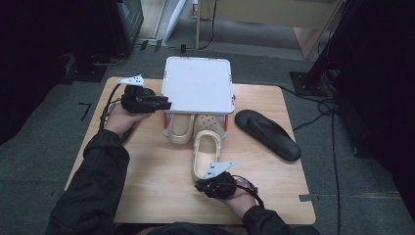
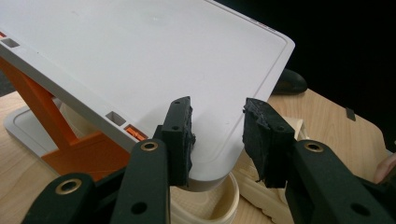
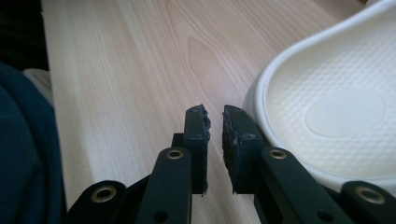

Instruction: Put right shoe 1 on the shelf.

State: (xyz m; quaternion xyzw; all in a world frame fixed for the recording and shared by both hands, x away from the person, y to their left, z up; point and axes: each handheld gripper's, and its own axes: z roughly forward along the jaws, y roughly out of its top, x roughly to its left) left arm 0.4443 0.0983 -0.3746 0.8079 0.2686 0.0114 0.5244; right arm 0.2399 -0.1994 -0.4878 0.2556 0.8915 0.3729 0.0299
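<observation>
Clog nearer the right gripper: cream clog (image 1: 207,154) was a pale, perforated slip-on with a dimpled footbed and a smooth oval at the heel; it lay on the wooden table (image 1: 147,186), heel end just ahead of the right gripper (image 1: 211,186).
Second clog: its mate (image 1: 179,128) sat tucked under the white rack, toe hidden beneath the shelf.
Rack: white rack (image 1: 198,83) had a flat rimmed top shelf on orange supports (image 2: 28,93), standing just beside the left gripper (image 1: 164,104).
Left gripper: jaws stood moderately apart at the shelf's near corner, nothing pinched between them; pads (image 2: 182,135) lay over the rim.
Right gripper: jaws were nearly together with a thin gap, nothing between them; the clog's rim lay just beside one pad (image 3: 236,140), contact unclear.
Black sandal: black flip-flop (image 1: 266,133) lay well apart from both grippers, beyond the rack's far side.
Right gripper view: showed the footbed texture (image 3: 336,112) that the high view blurred.
Left gripper view: showed the orange supports and shelf slots.
High view: showed both clogs and both hands together.
</observation>
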